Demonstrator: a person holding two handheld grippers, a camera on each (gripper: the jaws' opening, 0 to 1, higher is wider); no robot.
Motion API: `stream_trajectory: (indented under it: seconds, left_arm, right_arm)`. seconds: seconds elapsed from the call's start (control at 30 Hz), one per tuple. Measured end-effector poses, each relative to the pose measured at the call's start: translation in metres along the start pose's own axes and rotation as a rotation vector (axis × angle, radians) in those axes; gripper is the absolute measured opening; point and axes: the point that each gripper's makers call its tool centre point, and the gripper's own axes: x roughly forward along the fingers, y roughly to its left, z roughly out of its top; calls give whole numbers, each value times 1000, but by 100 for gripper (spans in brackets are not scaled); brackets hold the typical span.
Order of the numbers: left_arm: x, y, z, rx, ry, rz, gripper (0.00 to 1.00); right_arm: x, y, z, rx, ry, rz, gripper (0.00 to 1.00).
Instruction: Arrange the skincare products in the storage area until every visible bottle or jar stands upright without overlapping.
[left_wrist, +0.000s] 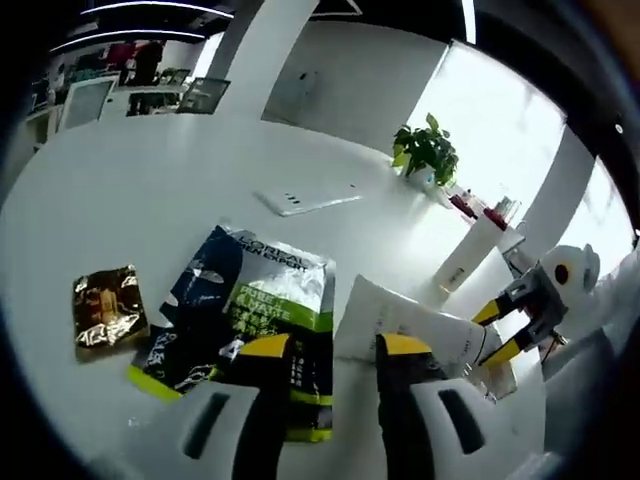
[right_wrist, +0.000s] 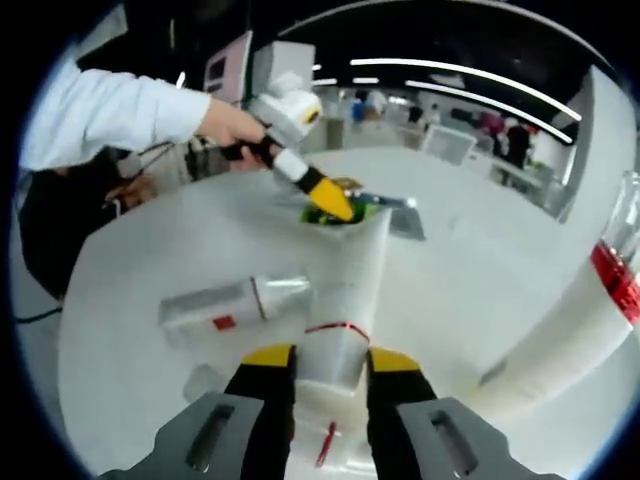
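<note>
A white tube (left_wrist: 405, 318) lies flat on the white table (left_wrist: 150, 190), and my right gripper (right_wrist: 330, 357) is shut on its near end (right_wrist: 335, 345), just below a thin red band. That gripper (left_wrist: 497, 332) also comes into the left gripper view from the right, holding the tube's end. My left gripper (left_wrist: 335, 345) is open above the table, its jaws straddling the edge of a dark blue and green mask packet (left_wrist: 250, 300) and the tube's far end. In the right gripper view a hand holds the left gripper (right_wrist: 330, 205) beyond the tube. A clear bottle with a red label (right_wrist: 235, 300) lies on its side to the tube's left.
A gold foil sachet (left_wrist: 105, 308) lies left of the mask packet. A tall white bottle with a red band (right_wrist: 590, 320) stands at the right, seen as a white bottle (left_wrist: 462, 262) in the left gripper view. A potted plant (left_wrist: 425, 150) and a flat white card (left_wrist: 305, 200) sit further back.
</note>
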Motion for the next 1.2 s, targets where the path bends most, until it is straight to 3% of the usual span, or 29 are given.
stream_trajectory:
  seconds: [0.17,0.27,0.37,0.67,0.87,0.97,1.2]
  left_arm:
    - [7,4,3,49,18,7,31]
    - [12,-9,1,70,56,-77,30]
    - [16,-6,4,78,75,-93,25]
    - [23,-11,4,95,167,-216,24]
    - [24,-18,2,91,224,-269,20]
    - [25,-27,2,83,224,-307,15]
    - [20,-21,4,50,253,-255,8]
  right_arm:
    - [-1,1,0,4,-12,14,20]
    - [0,2,0,5,-13,16,20]
    - [-1,2,0,8,-15,18,21]
    - [-4,0,-3,30,-46,38,21]
    - [-5,-1,-2,23,-79,51,20]
    - [-4,-2,-2,35,-91,61,21]
    - [-3,0,0,38,-101,64,20]
